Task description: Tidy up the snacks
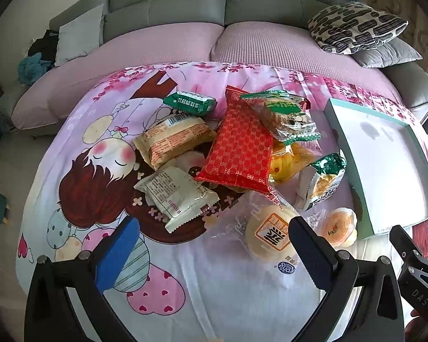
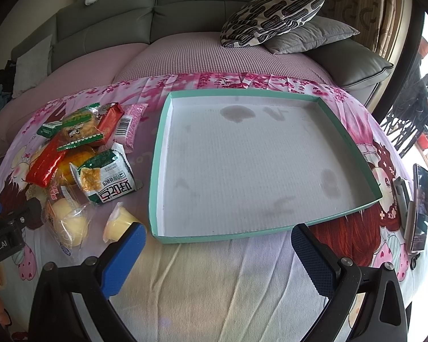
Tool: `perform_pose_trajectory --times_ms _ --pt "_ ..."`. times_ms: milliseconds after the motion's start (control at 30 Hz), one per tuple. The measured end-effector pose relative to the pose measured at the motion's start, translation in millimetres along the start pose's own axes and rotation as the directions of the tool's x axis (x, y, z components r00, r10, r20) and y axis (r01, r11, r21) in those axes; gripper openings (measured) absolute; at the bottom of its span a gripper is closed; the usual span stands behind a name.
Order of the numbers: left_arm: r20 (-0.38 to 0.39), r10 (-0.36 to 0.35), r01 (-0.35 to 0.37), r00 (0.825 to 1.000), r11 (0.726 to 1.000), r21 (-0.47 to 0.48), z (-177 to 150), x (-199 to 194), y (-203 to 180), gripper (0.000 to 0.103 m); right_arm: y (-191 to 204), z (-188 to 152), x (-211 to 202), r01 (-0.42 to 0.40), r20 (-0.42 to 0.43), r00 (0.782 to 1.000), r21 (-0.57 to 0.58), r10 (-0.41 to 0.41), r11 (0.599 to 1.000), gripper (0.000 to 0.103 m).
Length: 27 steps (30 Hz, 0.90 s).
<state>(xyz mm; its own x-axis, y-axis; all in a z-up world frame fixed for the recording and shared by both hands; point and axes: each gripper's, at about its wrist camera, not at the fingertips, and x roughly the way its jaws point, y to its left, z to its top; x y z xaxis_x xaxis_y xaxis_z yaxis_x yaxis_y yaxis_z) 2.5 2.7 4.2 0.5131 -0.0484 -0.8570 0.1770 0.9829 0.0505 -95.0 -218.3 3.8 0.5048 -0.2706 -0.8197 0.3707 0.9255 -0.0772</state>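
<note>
Both grippers hover low over the cartoon-printed cloth, holding nothing: the left gripper has its jaws spread wide at the bottom of its frame, facing the snack pile at centre, and the right gripper is equally spread before the empty teal-rimmed tray. Snacks heaped just left of the tray suggest sorting has not begun; the round bun lies nearest the left gripper.
</note>
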Motion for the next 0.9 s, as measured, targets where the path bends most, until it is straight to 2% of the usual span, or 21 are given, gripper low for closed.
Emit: perform_pose_trajectory --times_ms 333,600,733,900 --pt "0.036 0.007 -0.007 0.999 1.0 0.001 0.7 -2.7 0.5 0.103 0.2 0.1 0.8 0.0 -0.001 1.0 -0.001 0.0 1.0 0.103" --pt "0.081 -0.018 0.02 0.997 1.0 -0.02 0.0 -6.9 1.3 0.103 0.5 -0.2 1.0 0.001 -0.002 1.0 -0.001 -0.001 1.0 0.103" --pt "0.071 -0.037 0.04 0.997 0.998 -0.039 2.2 -5.5 5.0 0.103 0.5 -0.2 1.2 0.0 -0.001 1.0 -0.001 0.0 1.0 0.103" --pt "0.046 0.017 -0.013 0.999 0.996 -0.083 4.5 -2.0 21.4 0.103 8.3 -6.9 3.9 -0.042 -0.007 0.999 -0.007 0.042 0.999 0.103"
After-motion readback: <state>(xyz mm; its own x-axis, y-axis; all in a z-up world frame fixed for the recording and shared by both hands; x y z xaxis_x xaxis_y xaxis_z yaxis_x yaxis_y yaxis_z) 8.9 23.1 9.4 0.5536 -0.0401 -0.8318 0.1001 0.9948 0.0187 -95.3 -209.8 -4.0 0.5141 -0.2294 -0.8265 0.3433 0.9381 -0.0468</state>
